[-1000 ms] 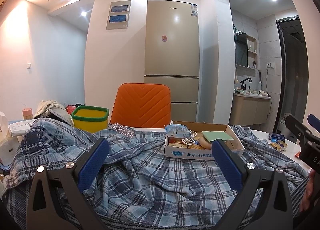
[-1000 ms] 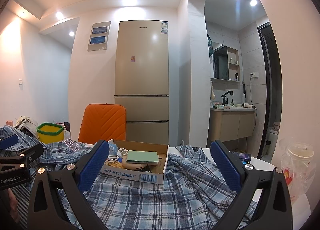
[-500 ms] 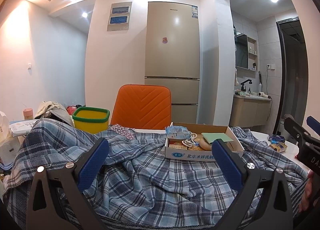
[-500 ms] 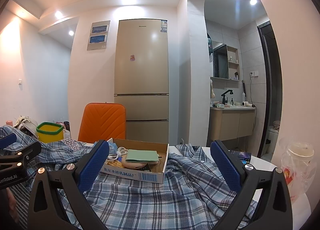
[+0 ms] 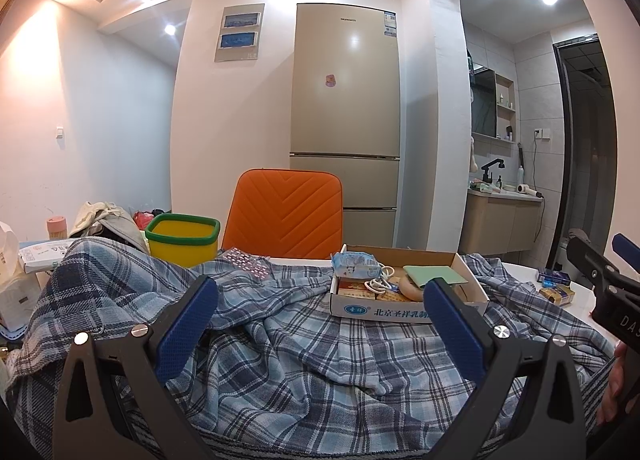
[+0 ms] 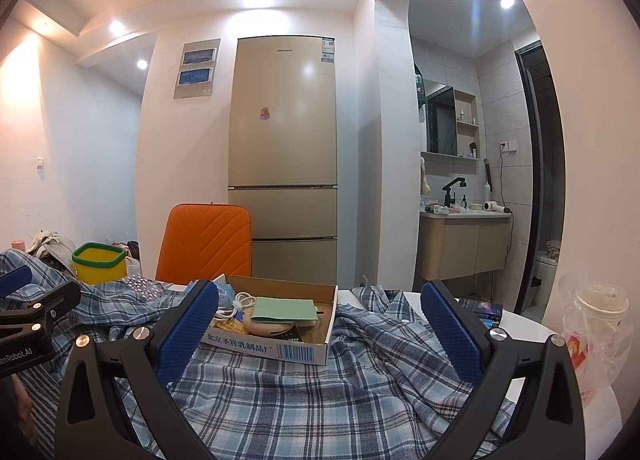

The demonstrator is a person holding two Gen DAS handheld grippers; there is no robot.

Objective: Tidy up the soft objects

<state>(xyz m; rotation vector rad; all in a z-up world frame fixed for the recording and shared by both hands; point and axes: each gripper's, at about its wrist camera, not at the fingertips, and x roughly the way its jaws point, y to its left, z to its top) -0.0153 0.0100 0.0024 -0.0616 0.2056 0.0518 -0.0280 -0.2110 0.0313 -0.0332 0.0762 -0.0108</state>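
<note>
The plaid cloth [image 5: 304, 356] is seen spread loosely and rumpled over the bench [image 6: 520, 320], with no fold or stack formed; by that, the organizing is judged unfinished, though the stage cannot be fixed more closely from this scene.

The cloth is blue-and-white checked, soft, heavily creased, with ridges running toward the cardboard box [image 5: 404, 302]. The box rests on top of the cloth and is filled with small items. Left of the box, the cloth is humped high in front of the yellow bin [image 5: 182, 238].

Both the left claw [image 5: 320, 324] and the right claw [image 6: 320, 330] are held released, spread wide above the cloth on the near side of the box, with nothing grasped.
</note>
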